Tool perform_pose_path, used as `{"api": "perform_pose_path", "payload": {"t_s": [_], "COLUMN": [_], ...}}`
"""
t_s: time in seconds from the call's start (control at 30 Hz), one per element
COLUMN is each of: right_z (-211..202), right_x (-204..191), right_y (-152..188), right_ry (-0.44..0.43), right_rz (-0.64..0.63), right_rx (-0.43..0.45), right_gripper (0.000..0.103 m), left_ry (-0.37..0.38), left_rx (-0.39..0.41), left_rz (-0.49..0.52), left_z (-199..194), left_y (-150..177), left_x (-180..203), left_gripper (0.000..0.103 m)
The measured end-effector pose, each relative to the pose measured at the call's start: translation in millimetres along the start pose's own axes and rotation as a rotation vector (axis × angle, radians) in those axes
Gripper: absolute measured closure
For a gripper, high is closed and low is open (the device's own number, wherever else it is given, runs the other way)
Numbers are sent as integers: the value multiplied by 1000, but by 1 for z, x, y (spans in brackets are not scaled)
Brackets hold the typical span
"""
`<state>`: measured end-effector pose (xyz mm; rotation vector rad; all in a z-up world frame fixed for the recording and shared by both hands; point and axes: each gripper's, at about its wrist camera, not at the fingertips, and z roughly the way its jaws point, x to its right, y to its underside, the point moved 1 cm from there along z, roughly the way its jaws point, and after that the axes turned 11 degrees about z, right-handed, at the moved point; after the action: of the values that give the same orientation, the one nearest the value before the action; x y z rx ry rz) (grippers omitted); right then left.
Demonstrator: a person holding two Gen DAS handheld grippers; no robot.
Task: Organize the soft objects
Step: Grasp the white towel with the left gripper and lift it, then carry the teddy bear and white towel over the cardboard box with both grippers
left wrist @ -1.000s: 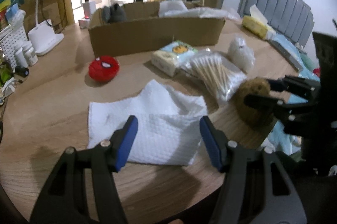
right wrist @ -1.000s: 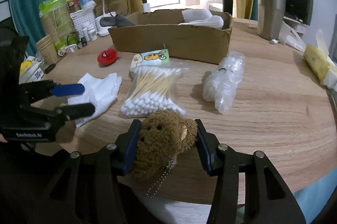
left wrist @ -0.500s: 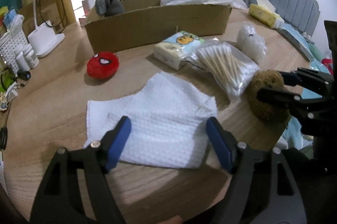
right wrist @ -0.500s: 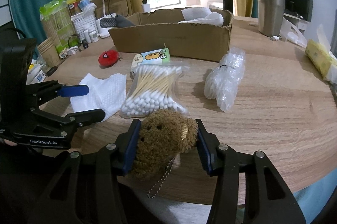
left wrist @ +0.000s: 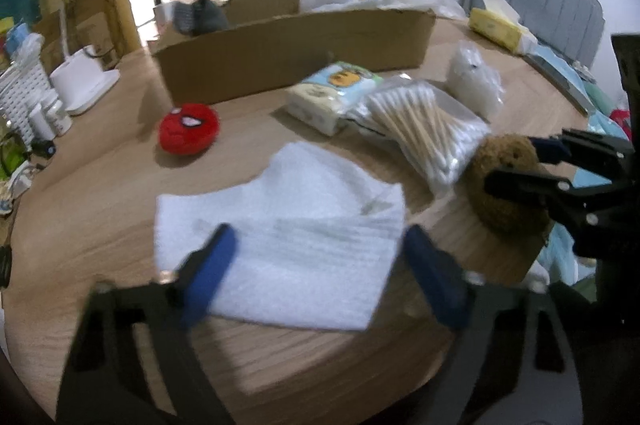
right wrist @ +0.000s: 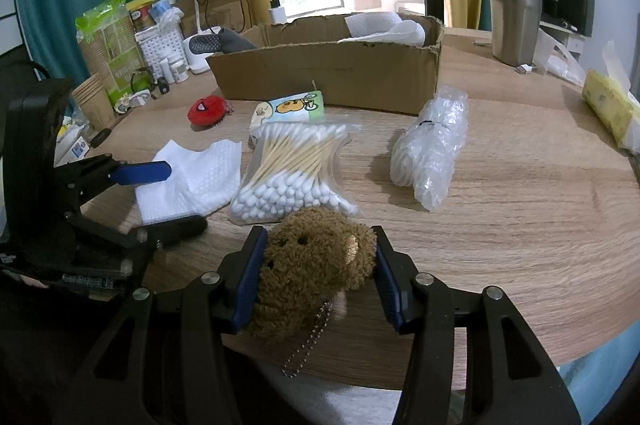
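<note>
Your right gripper (right wrist: 316, 277) pinches the brown plush (right wrist: 312, 265) at the table (right wrist: 520, 225) edge; your left gripper (left wrist: 320, 265), jaws spread but just closing, straddles the cloth (left wrist: 296, 233).

Your left-wrist view is motion-blurred: the left gripper (left wrist: 320, 265) fingers smear, so you can't tell if the pads touch the white cloth (left wrist: 288, 225) under them. In the right-wrist view the plush toy (right wrist: 312, 265) has its lower part hidden behind the right gripper (right wrist: 318, 273) fingers, & its bead chain (right wrist: 308, 341) runs off past the table (right wrist: 520, 225) edge. Box (right wrist: 332, 73) walls hide most of what's inside; print on the tissue pack (right wrist: 294, 107) is too small to read
</note>
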<state>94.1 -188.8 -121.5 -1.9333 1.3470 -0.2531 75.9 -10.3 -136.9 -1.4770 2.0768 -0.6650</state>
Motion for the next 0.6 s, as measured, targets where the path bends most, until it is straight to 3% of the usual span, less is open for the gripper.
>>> {"api": "perform_pose_path", "payload": {"t_s": [0.1,0.23,0.4,0.6], "right_z": [0,-2,-4,-8], "right_x": [0,-2,-4,-13], "right_y": [0,-2,-6,-5], "right_ry": [-1,-5,-10,-4], "right_rz": [1,-2,-12,-70], "right_rx": [1,9,14,30], "right_gripper": [49,50,52,65], "left_ry": [-27,10,29,53], "left_rx": [2,16,46,71], "left_rz": [-29,-87,-102,-125], "left_z": [-3,-8,-14,-22], "left_y": [2,6,5,2], "left_x": [-11,-24,-27,-31], "left_gripper": [61,76,81,82]}}
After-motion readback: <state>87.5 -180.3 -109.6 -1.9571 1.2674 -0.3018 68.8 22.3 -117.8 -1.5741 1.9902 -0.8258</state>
